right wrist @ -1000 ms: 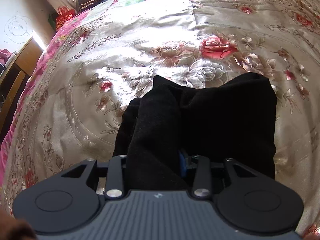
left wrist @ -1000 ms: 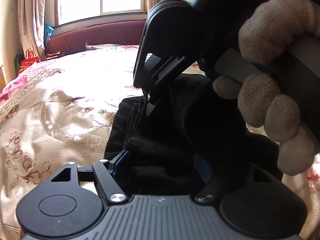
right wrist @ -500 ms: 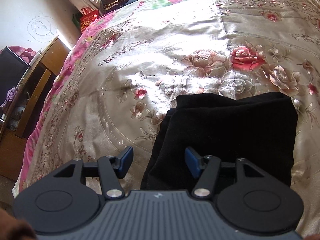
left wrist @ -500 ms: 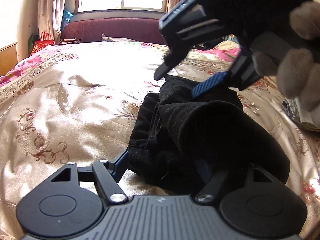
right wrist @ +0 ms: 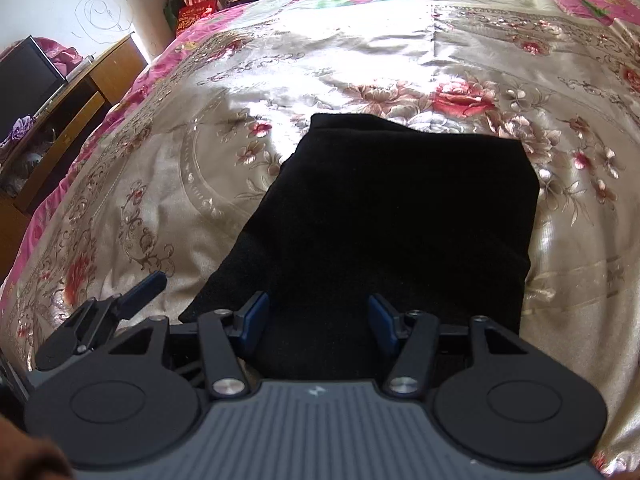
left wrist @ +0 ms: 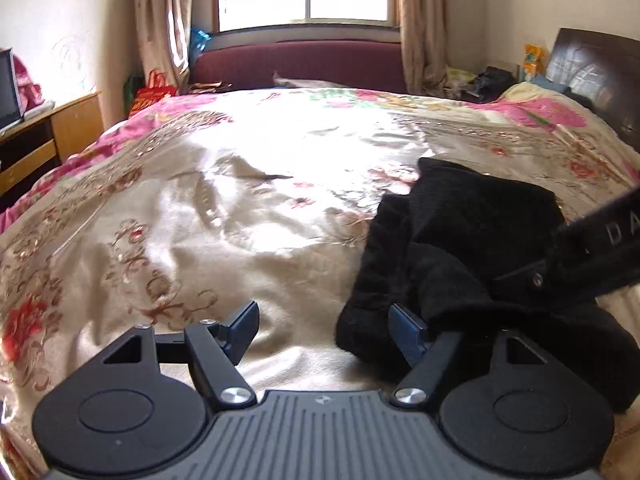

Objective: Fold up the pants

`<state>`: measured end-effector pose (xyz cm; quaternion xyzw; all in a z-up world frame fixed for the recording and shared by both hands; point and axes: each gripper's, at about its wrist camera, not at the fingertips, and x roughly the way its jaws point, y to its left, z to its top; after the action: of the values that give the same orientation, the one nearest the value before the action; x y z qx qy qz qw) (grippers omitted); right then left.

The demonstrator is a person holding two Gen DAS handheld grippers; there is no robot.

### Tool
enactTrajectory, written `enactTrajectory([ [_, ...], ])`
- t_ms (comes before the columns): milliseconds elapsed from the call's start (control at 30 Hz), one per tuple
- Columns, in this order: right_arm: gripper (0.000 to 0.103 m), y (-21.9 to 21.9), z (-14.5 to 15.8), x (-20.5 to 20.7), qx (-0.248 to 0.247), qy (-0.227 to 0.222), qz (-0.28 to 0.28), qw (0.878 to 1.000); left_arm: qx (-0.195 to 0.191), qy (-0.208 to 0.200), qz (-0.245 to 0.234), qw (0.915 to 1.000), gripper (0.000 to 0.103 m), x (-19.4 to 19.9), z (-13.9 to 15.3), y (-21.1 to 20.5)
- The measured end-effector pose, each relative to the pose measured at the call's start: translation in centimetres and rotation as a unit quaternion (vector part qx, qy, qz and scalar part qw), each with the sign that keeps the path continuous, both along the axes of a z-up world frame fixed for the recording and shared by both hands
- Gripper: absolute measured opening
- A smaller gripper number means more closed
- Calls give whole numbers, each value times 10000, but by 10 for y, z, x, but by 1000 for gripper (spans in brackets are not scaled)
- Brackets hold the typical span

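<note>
1. The bed [right wrist: 460,40], under its shiny floral bedspread [left wrist: 240,208], takes up most of both views, and the black pants [right wrist: 400,208] sit on it as a thick folded stack, roughly rectangular.

2. Key relation: seen from the right wrist, the pants lie dead ahead of the right gripper [right wrist: 318,318], near edge right under its blue fingertips [right wrist: 254,314]. From the left wrist they sit off to the right, so the stack [left wrist: 472,248] is only beside the left gripper [left wrist: 324,334], with one blue tip just at the cloth's near corner.

3. So the right hand looks like the nearer, better-lined-up one for any final pat or tidy.

4. Long axis of the stack runs away from the right gripper toward the far side of the bed, tilted slightly left. Can't tell which end is the waistband, it's all black.

5. Left side of the stack looks lumpier, with layered edges showing; the far and right edges look cleaner.

6. Jaws: both sets stand wide apart and grip nothing. Folding looks basically done.
</note>
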<state>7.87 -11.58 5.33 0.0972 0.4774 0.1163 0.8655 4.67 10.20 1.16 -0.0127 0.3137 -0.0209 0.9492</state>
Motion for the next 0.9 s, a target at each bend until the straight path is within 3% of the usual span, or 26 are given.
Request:
enactTrajectory([
  [100,57,6,-17,1,16,95,123,9999,-382,172,384,9984,85,-6,-5,27],
  [200,55,4,-12,10,118,80,238,9996,-528,-143,460,9974,84,-22,10,36],
  [300,52,-11,14,16,311,-397,305,9983,-336,-553,199,9977,85,-34,34,26],
  [400,53,-12,28,30,-131,-828,583,9948,-147,-804,-269,9963,85,-30,49,4],
  [500,49,-1,28,47,-545,-981,1272,9855,74,-878,-760,9932,85,-26,50,-20],
  [667,49,23,15,75,-1340,-1245,2548,9495,656,-622,-1347,9868,85,-13,22,-60],
  [800,43,28,9,100,-1321,-1125,2626,9492,721,-419,-1510,9850,86,-2,7,-73],
  [867,27,32,-1,110,-1586,-1117,2714,9427,709,-303,-1520,9854,88,8,4,-75],
  [900,27,32,-11,120,-1625,-1011,2609,9462,687,-209,-1462,9866,90,15,1,-74],
])
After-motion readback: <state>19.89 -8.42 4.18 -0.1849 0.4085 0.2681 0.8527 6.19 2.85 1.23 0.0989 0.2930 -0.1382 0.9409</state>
